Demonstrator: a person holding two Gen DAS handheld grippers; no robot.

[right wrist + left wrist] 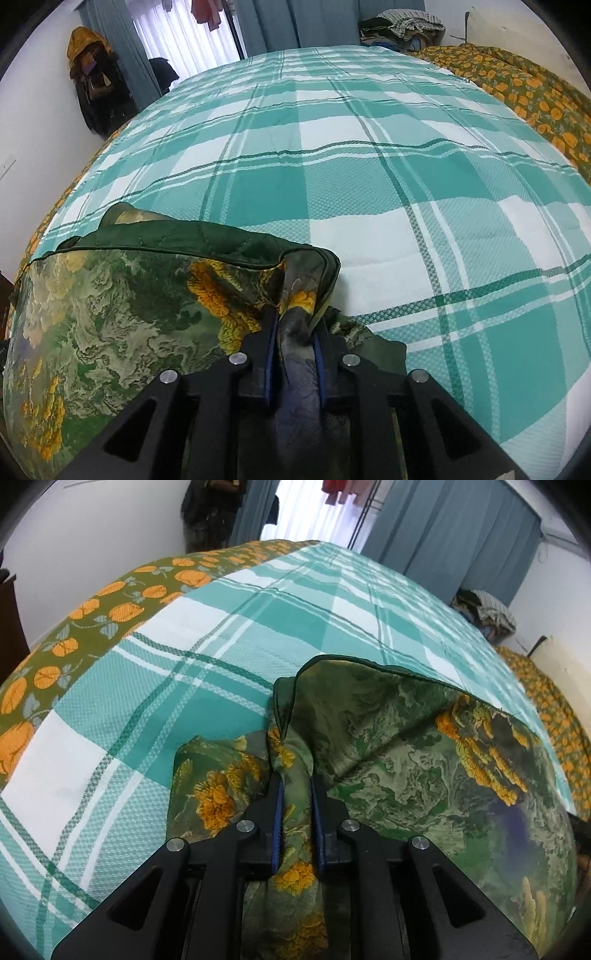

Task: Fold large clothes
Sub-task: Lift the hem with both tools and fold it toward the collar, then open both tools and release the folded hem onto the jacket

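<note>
Here, the left gripper [295,786] and right gripper [295,321] each clamp a bunched corner of the green floral quilted garment [388,746] over the teal-and-white checked bedspread [369,177]

A green garment [399,746] with orange-yellow flower print and dark green piped edging hangs bunched, a gathered fold of it pinched between the left tongs [295,786], another between the right tongs [295,317]. It stretches between both tongs, its edge drooping ahead.

Green garment [388,746] — in left tool [295,794]
</note>
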